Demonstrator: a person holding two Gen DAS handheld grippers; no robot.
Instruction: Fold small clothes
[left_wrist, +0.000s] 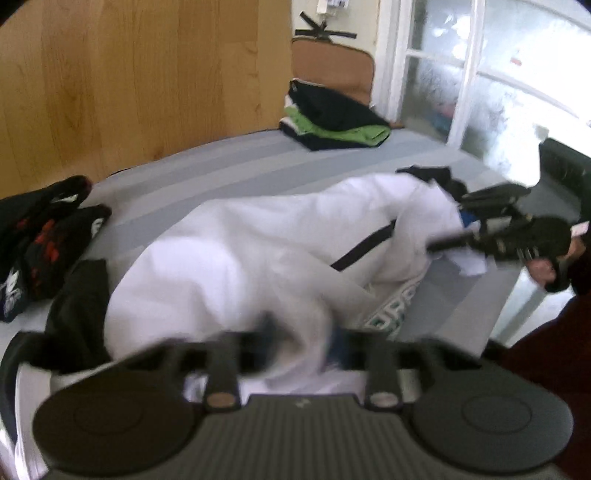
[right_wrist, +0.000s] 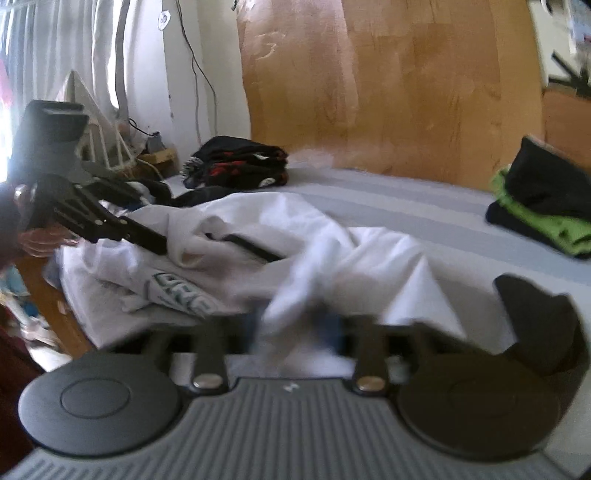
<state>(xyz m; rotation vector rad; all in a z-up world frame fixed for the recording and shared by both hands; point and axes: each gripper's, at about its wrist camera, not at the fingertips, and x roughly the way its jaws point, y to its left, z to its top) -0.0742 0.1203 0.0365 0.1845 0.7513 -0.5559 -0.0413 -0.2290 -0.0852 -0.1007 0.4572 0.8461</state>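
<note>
Black and red clothes (left_wrist: 48, 236): a loose pile at the left edge of the left wrist view. It lies close to the shirt, so I think a swinging sleeve could catch it.

Left gripper (left_wrist: 295, 343): at the bottom middle of its own view. It is pinching a bunch of the white shirt (left_wrist: 229, 266). The cloth looks thin and slippery, so it could slide out if pulled hard.

White shirt: in the middle of both views, bunched up on the gray striped bed (left_wrist: 229, 166). It is crumpled, so a fold now could come out crooked.

Writing: green letters (right_wrist: 184, 291) show on the shirt, lower left of the right wrist view. They are too blurry and creased to read.

Right gripper (right_wrist: 295, 332): at the bottom middle of its own view, closed on white cloth too. If both pull apart too fast, one side could slip.

Folded pile (left_wrist: 332, 118): dark and green clothes, upper middle of the left view, well apart from the shirt.
</note>
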